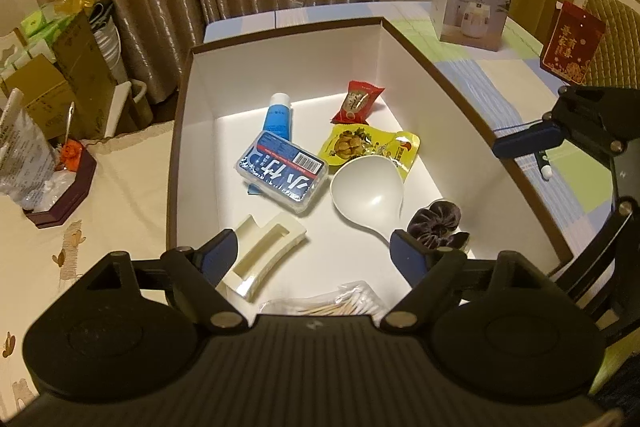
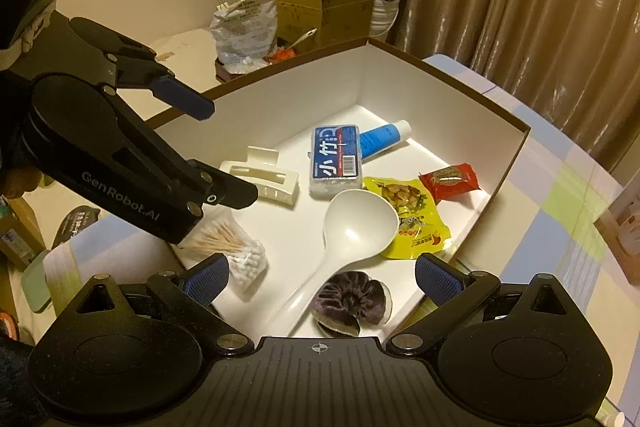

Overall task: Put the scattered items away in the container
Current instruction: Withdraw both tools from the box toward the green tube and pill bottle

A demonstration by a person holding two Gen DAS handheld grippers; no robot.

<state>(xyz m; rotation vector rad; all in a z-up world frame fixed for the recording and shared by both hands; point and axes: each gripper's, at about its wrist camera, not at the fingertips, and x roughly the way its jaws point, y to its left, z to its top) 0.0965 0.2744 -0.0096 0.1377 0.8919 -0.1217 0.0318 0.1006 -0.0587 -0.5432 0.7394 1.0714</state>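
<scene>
Box [image 1: 404,39] holding ladle [image 1: 368,187], clip [image 1: 264,247], swab bag [image 2: 236,251]. Left gripper [image 1: 316,251] and right gripper [image 2: 322,277]: jaws released, empty. Swab bag at lower centre: light, crinkly, slippery; pinch mid-bag.

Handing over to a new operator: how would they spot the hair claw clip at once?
Look inside the white box with the brown rim. At its near left, beside the bag of cotton swabs, lies the cream hair claw clip. It is the only pale, slotted piece; the white ladle nearby is round and smooth.
</scene>
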